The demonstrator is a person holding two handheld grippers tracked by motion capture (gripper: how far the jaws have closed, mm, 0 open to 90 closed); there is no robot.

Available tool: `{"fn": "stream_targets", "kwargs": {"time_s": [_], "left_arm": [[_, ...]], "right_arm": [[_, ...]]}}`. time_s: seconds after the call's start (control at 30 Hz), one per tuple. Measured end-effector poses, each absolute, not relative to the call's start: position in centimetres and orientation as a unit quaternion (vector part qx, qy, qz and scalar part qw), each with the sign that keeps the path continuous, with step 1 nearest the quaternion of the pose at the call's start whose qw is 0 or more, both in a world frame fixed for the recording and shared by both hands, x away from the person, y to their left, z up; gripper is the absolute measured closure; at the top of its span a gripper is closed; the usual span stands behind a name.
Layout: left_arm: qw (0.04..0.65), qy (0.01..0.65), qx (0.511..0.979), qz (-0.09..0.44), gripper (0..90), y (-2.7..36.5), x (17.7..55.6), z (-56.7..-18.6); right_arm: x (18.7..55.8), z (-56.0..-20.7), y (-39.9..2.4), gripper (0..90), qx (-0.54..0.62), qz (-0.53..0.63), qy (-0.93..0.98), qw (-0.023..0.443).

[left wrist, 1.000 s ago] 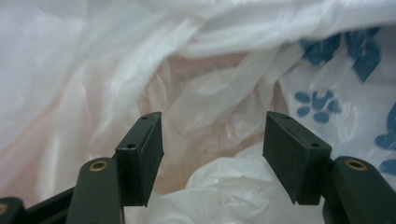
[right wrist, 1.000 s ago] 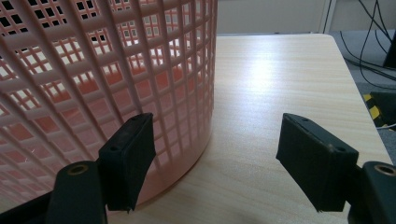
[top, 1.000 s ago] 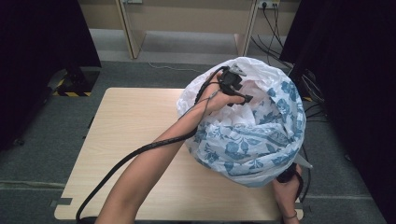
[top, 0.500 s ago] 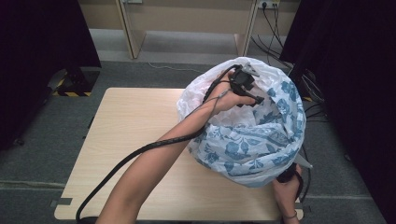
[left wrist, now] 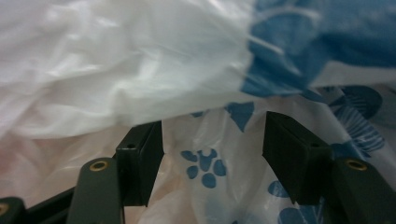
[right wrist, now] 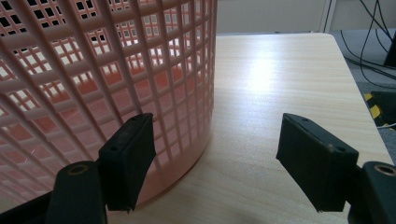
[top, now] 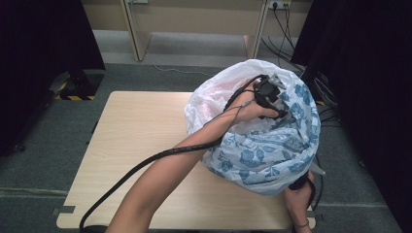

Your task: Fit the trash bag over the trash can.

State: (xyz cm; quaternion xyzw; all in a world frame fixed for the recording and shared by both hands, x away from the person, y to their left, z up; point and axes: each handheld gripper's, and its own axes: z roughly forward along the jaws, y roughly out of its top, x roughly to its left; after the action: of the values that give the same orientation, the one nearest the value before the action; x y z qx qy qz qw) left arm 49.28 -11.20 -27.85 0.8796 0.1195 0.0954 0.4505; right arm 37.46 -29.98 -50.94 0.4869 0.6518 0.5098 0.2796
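table (top: 145, 145): pale wood top; carries the basket and bag at its right side.
bag (top: 272, 155): thin white plastic with a blue flower print, draped over and into the basket, billowing above the rim. Judged very light, limp, slick and easy to tear; it will slide and crumple instead of keeping its shape. Best taken by a gathered fold at the mouth edge, not the taut face.
basket (right wrist: 116, 79): pink plastic lattice, upright on the table, wrapped by the bag. Judged light and stiff, a little springy; may skid unless steadied low on the wall.
left tongs (top: 272, 99): at the bag's top, spread, film (left wrist: 210, 158) lying between the jaws, not pinched.
right tongs (right wrist: 217, 163): spread, low beside the basket's foot, holding nothing.
writing: none readable; no brand or label.
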Motion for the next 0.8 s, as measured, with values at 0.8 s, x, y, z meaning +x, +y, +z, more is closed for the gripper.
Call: {"fn": "stream_targets", "kwargs": {"time_s": [0.8], "left_arm": [[0.452,0.098,0.884,0.074,38.1,-10.7,49.2,-27.4]], "right_arm": [[37.5,-50.9,-30.0,27.8,0.486,0.511,0.652,0.280]]}}
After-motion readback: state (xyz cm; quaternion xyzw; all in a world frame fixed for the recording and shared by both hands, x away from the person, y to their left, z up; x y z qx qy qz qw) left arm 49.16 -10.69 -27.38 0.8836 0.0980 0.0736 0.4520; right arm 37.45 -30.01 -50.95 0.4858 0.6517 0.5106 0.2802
